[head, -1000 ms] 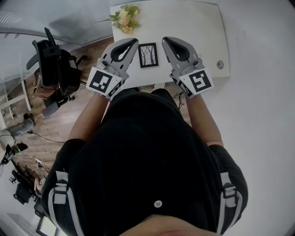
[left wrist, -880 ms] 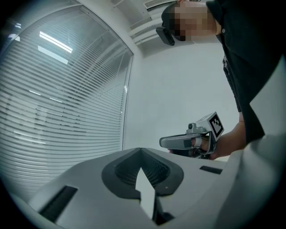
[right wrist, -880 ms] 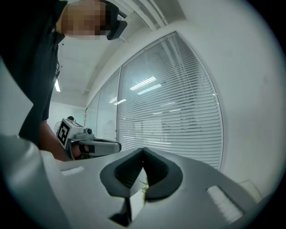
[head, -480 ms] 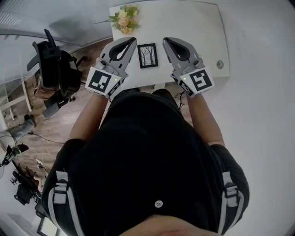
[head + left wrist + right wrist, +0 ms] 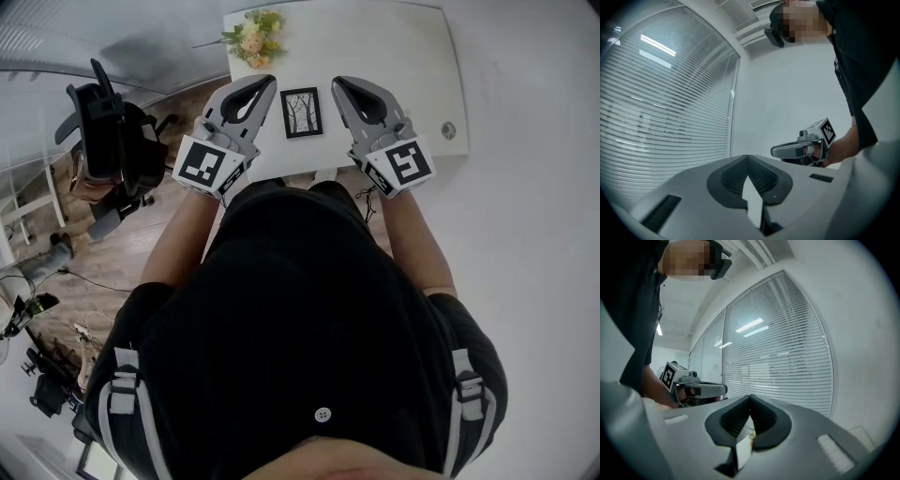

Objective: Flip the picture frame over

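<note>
The picture frame (image 5: 301,112) lies flat, picture up, on the white worktop (image 5: 394,56). The left tool (image 5: 268,84) and right tool (image 5: 339,84) sit just beside it on either side, jaws together and empty. Closed tips cannot pinch its thin edge. A nudge could slide the frame toward the flower bouquet (image 5: 253,37) beyond it, or off the worktop's near edge.

Right gripper (image 5: 750,399) jaws together, empty; left gripper (image 5: 723,389) alongside; blinds (image 5: 787,357) behind.
</note>
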A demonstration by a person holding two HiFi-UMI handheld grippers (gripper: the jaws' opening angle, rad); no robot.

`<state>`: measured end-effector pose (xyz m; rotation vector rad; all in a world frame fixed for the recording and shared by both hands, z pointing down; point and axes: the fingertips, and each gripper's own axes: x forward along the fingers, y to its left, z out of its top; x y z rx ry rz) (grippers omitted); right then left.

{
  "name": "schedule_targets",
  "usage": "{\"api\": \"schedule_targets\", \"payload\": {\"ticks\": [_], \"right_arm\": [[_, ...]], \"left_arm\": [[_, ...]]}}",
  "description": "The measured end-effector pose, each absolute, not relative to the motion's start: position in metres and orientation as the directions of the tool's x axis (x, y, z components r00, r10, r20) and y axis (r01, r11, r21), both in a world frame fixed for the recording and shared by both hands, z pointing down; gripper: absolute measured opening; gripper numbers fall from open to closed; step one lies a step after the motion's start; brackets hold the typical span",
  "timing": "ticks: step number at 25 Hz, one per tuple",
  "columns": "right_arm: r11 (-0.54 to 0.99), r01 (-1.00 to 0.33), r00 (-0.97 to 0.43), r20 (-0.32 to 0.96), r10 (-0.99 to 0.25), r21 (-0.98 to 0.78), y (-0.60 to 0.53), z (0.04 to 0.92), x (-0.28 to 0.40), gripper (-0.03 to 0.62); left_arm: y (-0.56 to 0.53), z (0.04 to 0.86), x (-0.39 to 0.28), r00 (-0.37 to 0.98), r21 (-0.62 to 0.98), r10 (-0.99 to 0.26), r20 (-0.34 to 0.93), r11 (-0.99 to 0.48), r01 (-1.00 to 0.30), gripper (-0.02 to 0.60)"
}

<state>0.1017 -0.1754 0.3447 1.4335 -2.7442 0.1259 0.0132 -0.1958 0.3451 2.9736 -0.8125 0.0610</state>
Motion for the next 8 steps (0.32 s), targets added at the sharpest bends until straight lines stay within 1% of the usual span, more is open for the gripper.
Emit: {"api": "schedule_targets", "payload": {"ticks": [8], "right_arm": [[0.562, -0.825, -0.565, 0.09, -0.82, -0.052, -0.1735, 0.3535, 0.1037, 0.009]], "left_arm": [[-0.1956, 0.3482, 0.0136, 0.86, 0.038, -0.507, 0.053, -0.86, -0.509, 0.005]]}}
